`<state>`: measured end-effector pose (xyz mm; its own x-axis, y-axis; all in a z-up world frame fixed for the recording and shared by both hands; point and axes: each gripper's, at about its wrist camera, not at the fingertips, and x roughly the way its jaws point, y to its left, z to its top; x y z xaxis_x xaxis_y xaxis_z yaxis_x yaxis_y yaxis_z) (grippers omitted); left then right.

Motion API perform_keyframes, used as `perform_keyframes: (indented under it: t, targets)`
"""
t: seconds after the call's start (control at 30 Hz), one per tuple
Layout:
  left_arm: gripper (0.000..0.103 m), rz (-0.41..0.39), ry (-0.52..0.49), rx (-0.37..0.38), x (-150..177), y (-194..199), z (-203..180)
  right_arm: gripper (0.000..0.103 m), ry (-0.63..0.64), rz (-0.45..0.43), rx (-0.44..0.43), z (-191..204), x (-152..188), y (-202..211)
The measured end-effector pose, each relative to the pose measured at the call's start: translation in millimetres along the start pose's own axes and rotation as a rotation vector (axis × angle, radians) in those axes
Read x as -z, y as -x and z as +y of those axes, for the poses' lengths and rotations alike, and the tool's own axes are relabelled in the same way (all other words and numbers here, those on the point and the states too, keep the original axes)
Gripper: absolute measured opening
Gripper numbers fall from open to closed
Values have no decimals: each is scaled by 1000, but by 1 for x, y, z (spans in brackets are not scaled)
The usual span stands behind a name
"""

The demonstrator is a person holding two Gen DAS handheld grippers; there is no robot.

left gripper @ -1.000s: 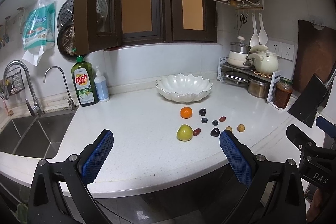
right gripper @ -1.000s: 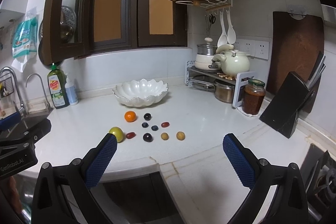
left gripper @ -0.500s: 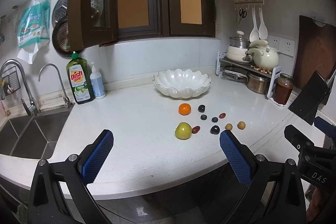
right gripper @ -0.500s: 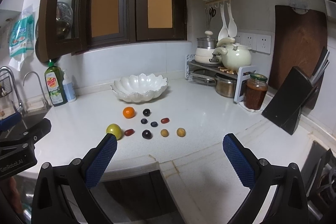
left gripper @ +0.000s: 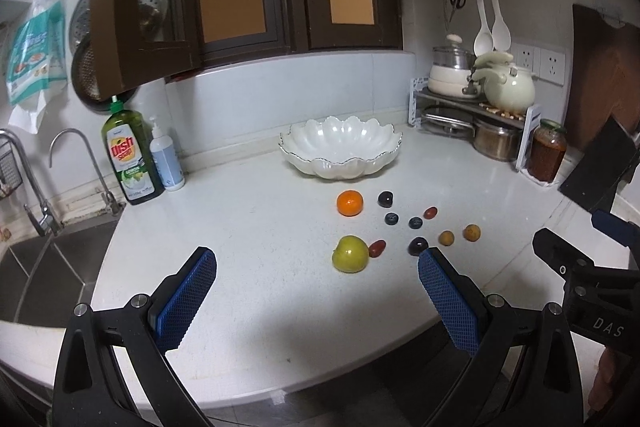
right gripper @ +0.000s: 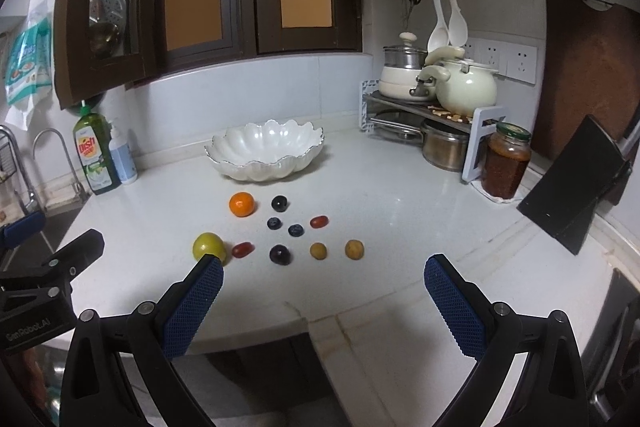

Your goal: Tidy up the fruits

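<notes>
- Far left: sink [left gripper: 48, 267] with tap, then a green dish soap bottle [left gripper: 130, 157] and a small pump bottle [left gripper: 166, 159] standing side by side at the back wall.
- Left gripper [left gripper: 316, 269] — jaws spread wide, nothing between the blue pads, held over the front edge of the white counter [left gripper: 248, 227].
- Middle of counter: fruits lie loose in a cluster. A green apple [left gripper: 350, 253] nearest the front, a red grape [left gripper: 377, 248] touching or just beside it; an orange [left gripper: 350, 203] behind.
- Further right: dark plums [right gripper: 279, 203], two blueberries [right gripper: 274, 223], another red grape, two small yellow-brown fruits [right gripper: 354, 249].
- White scalloped bowl [right gripper: 266, 151] behind the cluster, apart from it, holding no fruit.
- Right gripper [right gripper: 324, 267] — also wide open and empty, in front of the fruit.
- Far right: pot rack [right gripper: 424, 107], a jar [right gripper: 506, 165], a dark knife block [right gripper: 572, 183].
</notes>
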<state>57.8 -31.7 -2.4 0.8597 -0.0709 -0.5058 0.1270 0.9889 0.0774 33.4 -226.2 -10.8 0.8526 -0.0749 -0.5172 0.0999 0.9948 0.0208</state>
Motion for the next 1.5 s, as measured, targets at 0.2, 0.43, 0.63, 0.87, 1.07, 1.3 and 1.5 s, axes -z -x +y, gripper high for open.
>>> perform_keyframes:
  t: [0.2, 0.43, 0.63, 0.87, 1.07, 1.3, 1.5]
  targets:
    - [101, 43, -19, 8, -5, -32, 3, 99, -10, 37, -3, 4, -6, -32]
    - [92, 113, -48, 35, -7, -73, 4, 89, 1, 98, -36, 16, -7, -68]
    - [87, 167, -72, 66, -4, -101, 3, 79, 5, 173, -74, 25, -7, -101]
    - [82, 234, -110, 119, 4, -132, -4, 68, 5, 255, -114, 34, -3, -134]
    - [77, 281, -133, 155, 11, -155, -8, 61, 7, 319, -127, 40, 5, -159]
    - [70, 328, -141, 200, 16, -178, -13, 53, 8, 373, -129, 44, 9, -183]
    - [64, 353, -151, 226, 17, -195, -16, 49, -2, 397, -124, 45, 11, -195]
